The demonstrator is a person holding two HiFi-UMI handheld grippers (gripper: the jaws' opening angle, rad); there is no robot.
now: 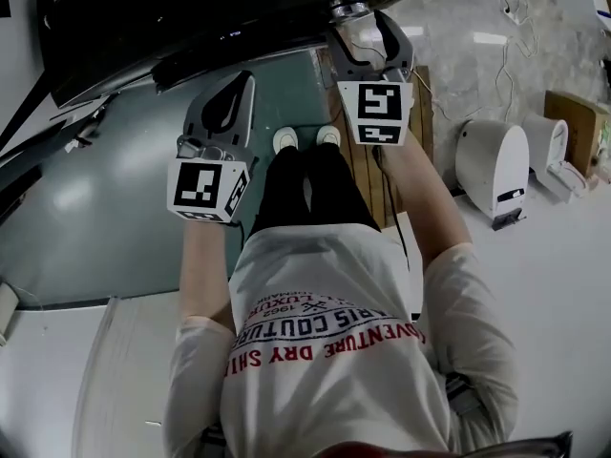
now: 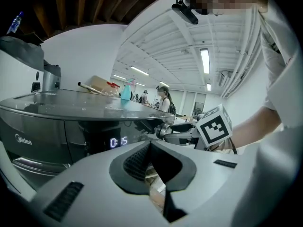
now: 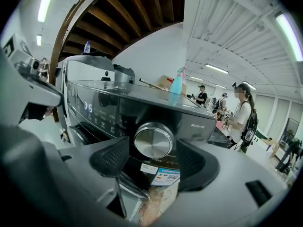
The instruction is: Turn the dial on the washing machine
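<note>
Two grippers face the dark, glossy washing machine (image 3: 109, 103). Its round brushed-metal dial (image 3: 153, 140) lies straight ahead of the right gripper (image 3: 154, 161), whose empty jaws stand wide apart, not yet around it. The left gripper (image 2: 149, 146), closed on nothing, sits farther from the dial, to its left.

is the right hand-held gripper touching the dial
Apart: in the right gripper view the dial sits between the right hand-held gripper's open pads, gaps both sides.

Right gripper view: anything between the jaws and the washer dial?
Nothing. The right gripper view shows the right gripper open and the dial straight ahead of its jaws, with only bare air between and no contact.
</note>
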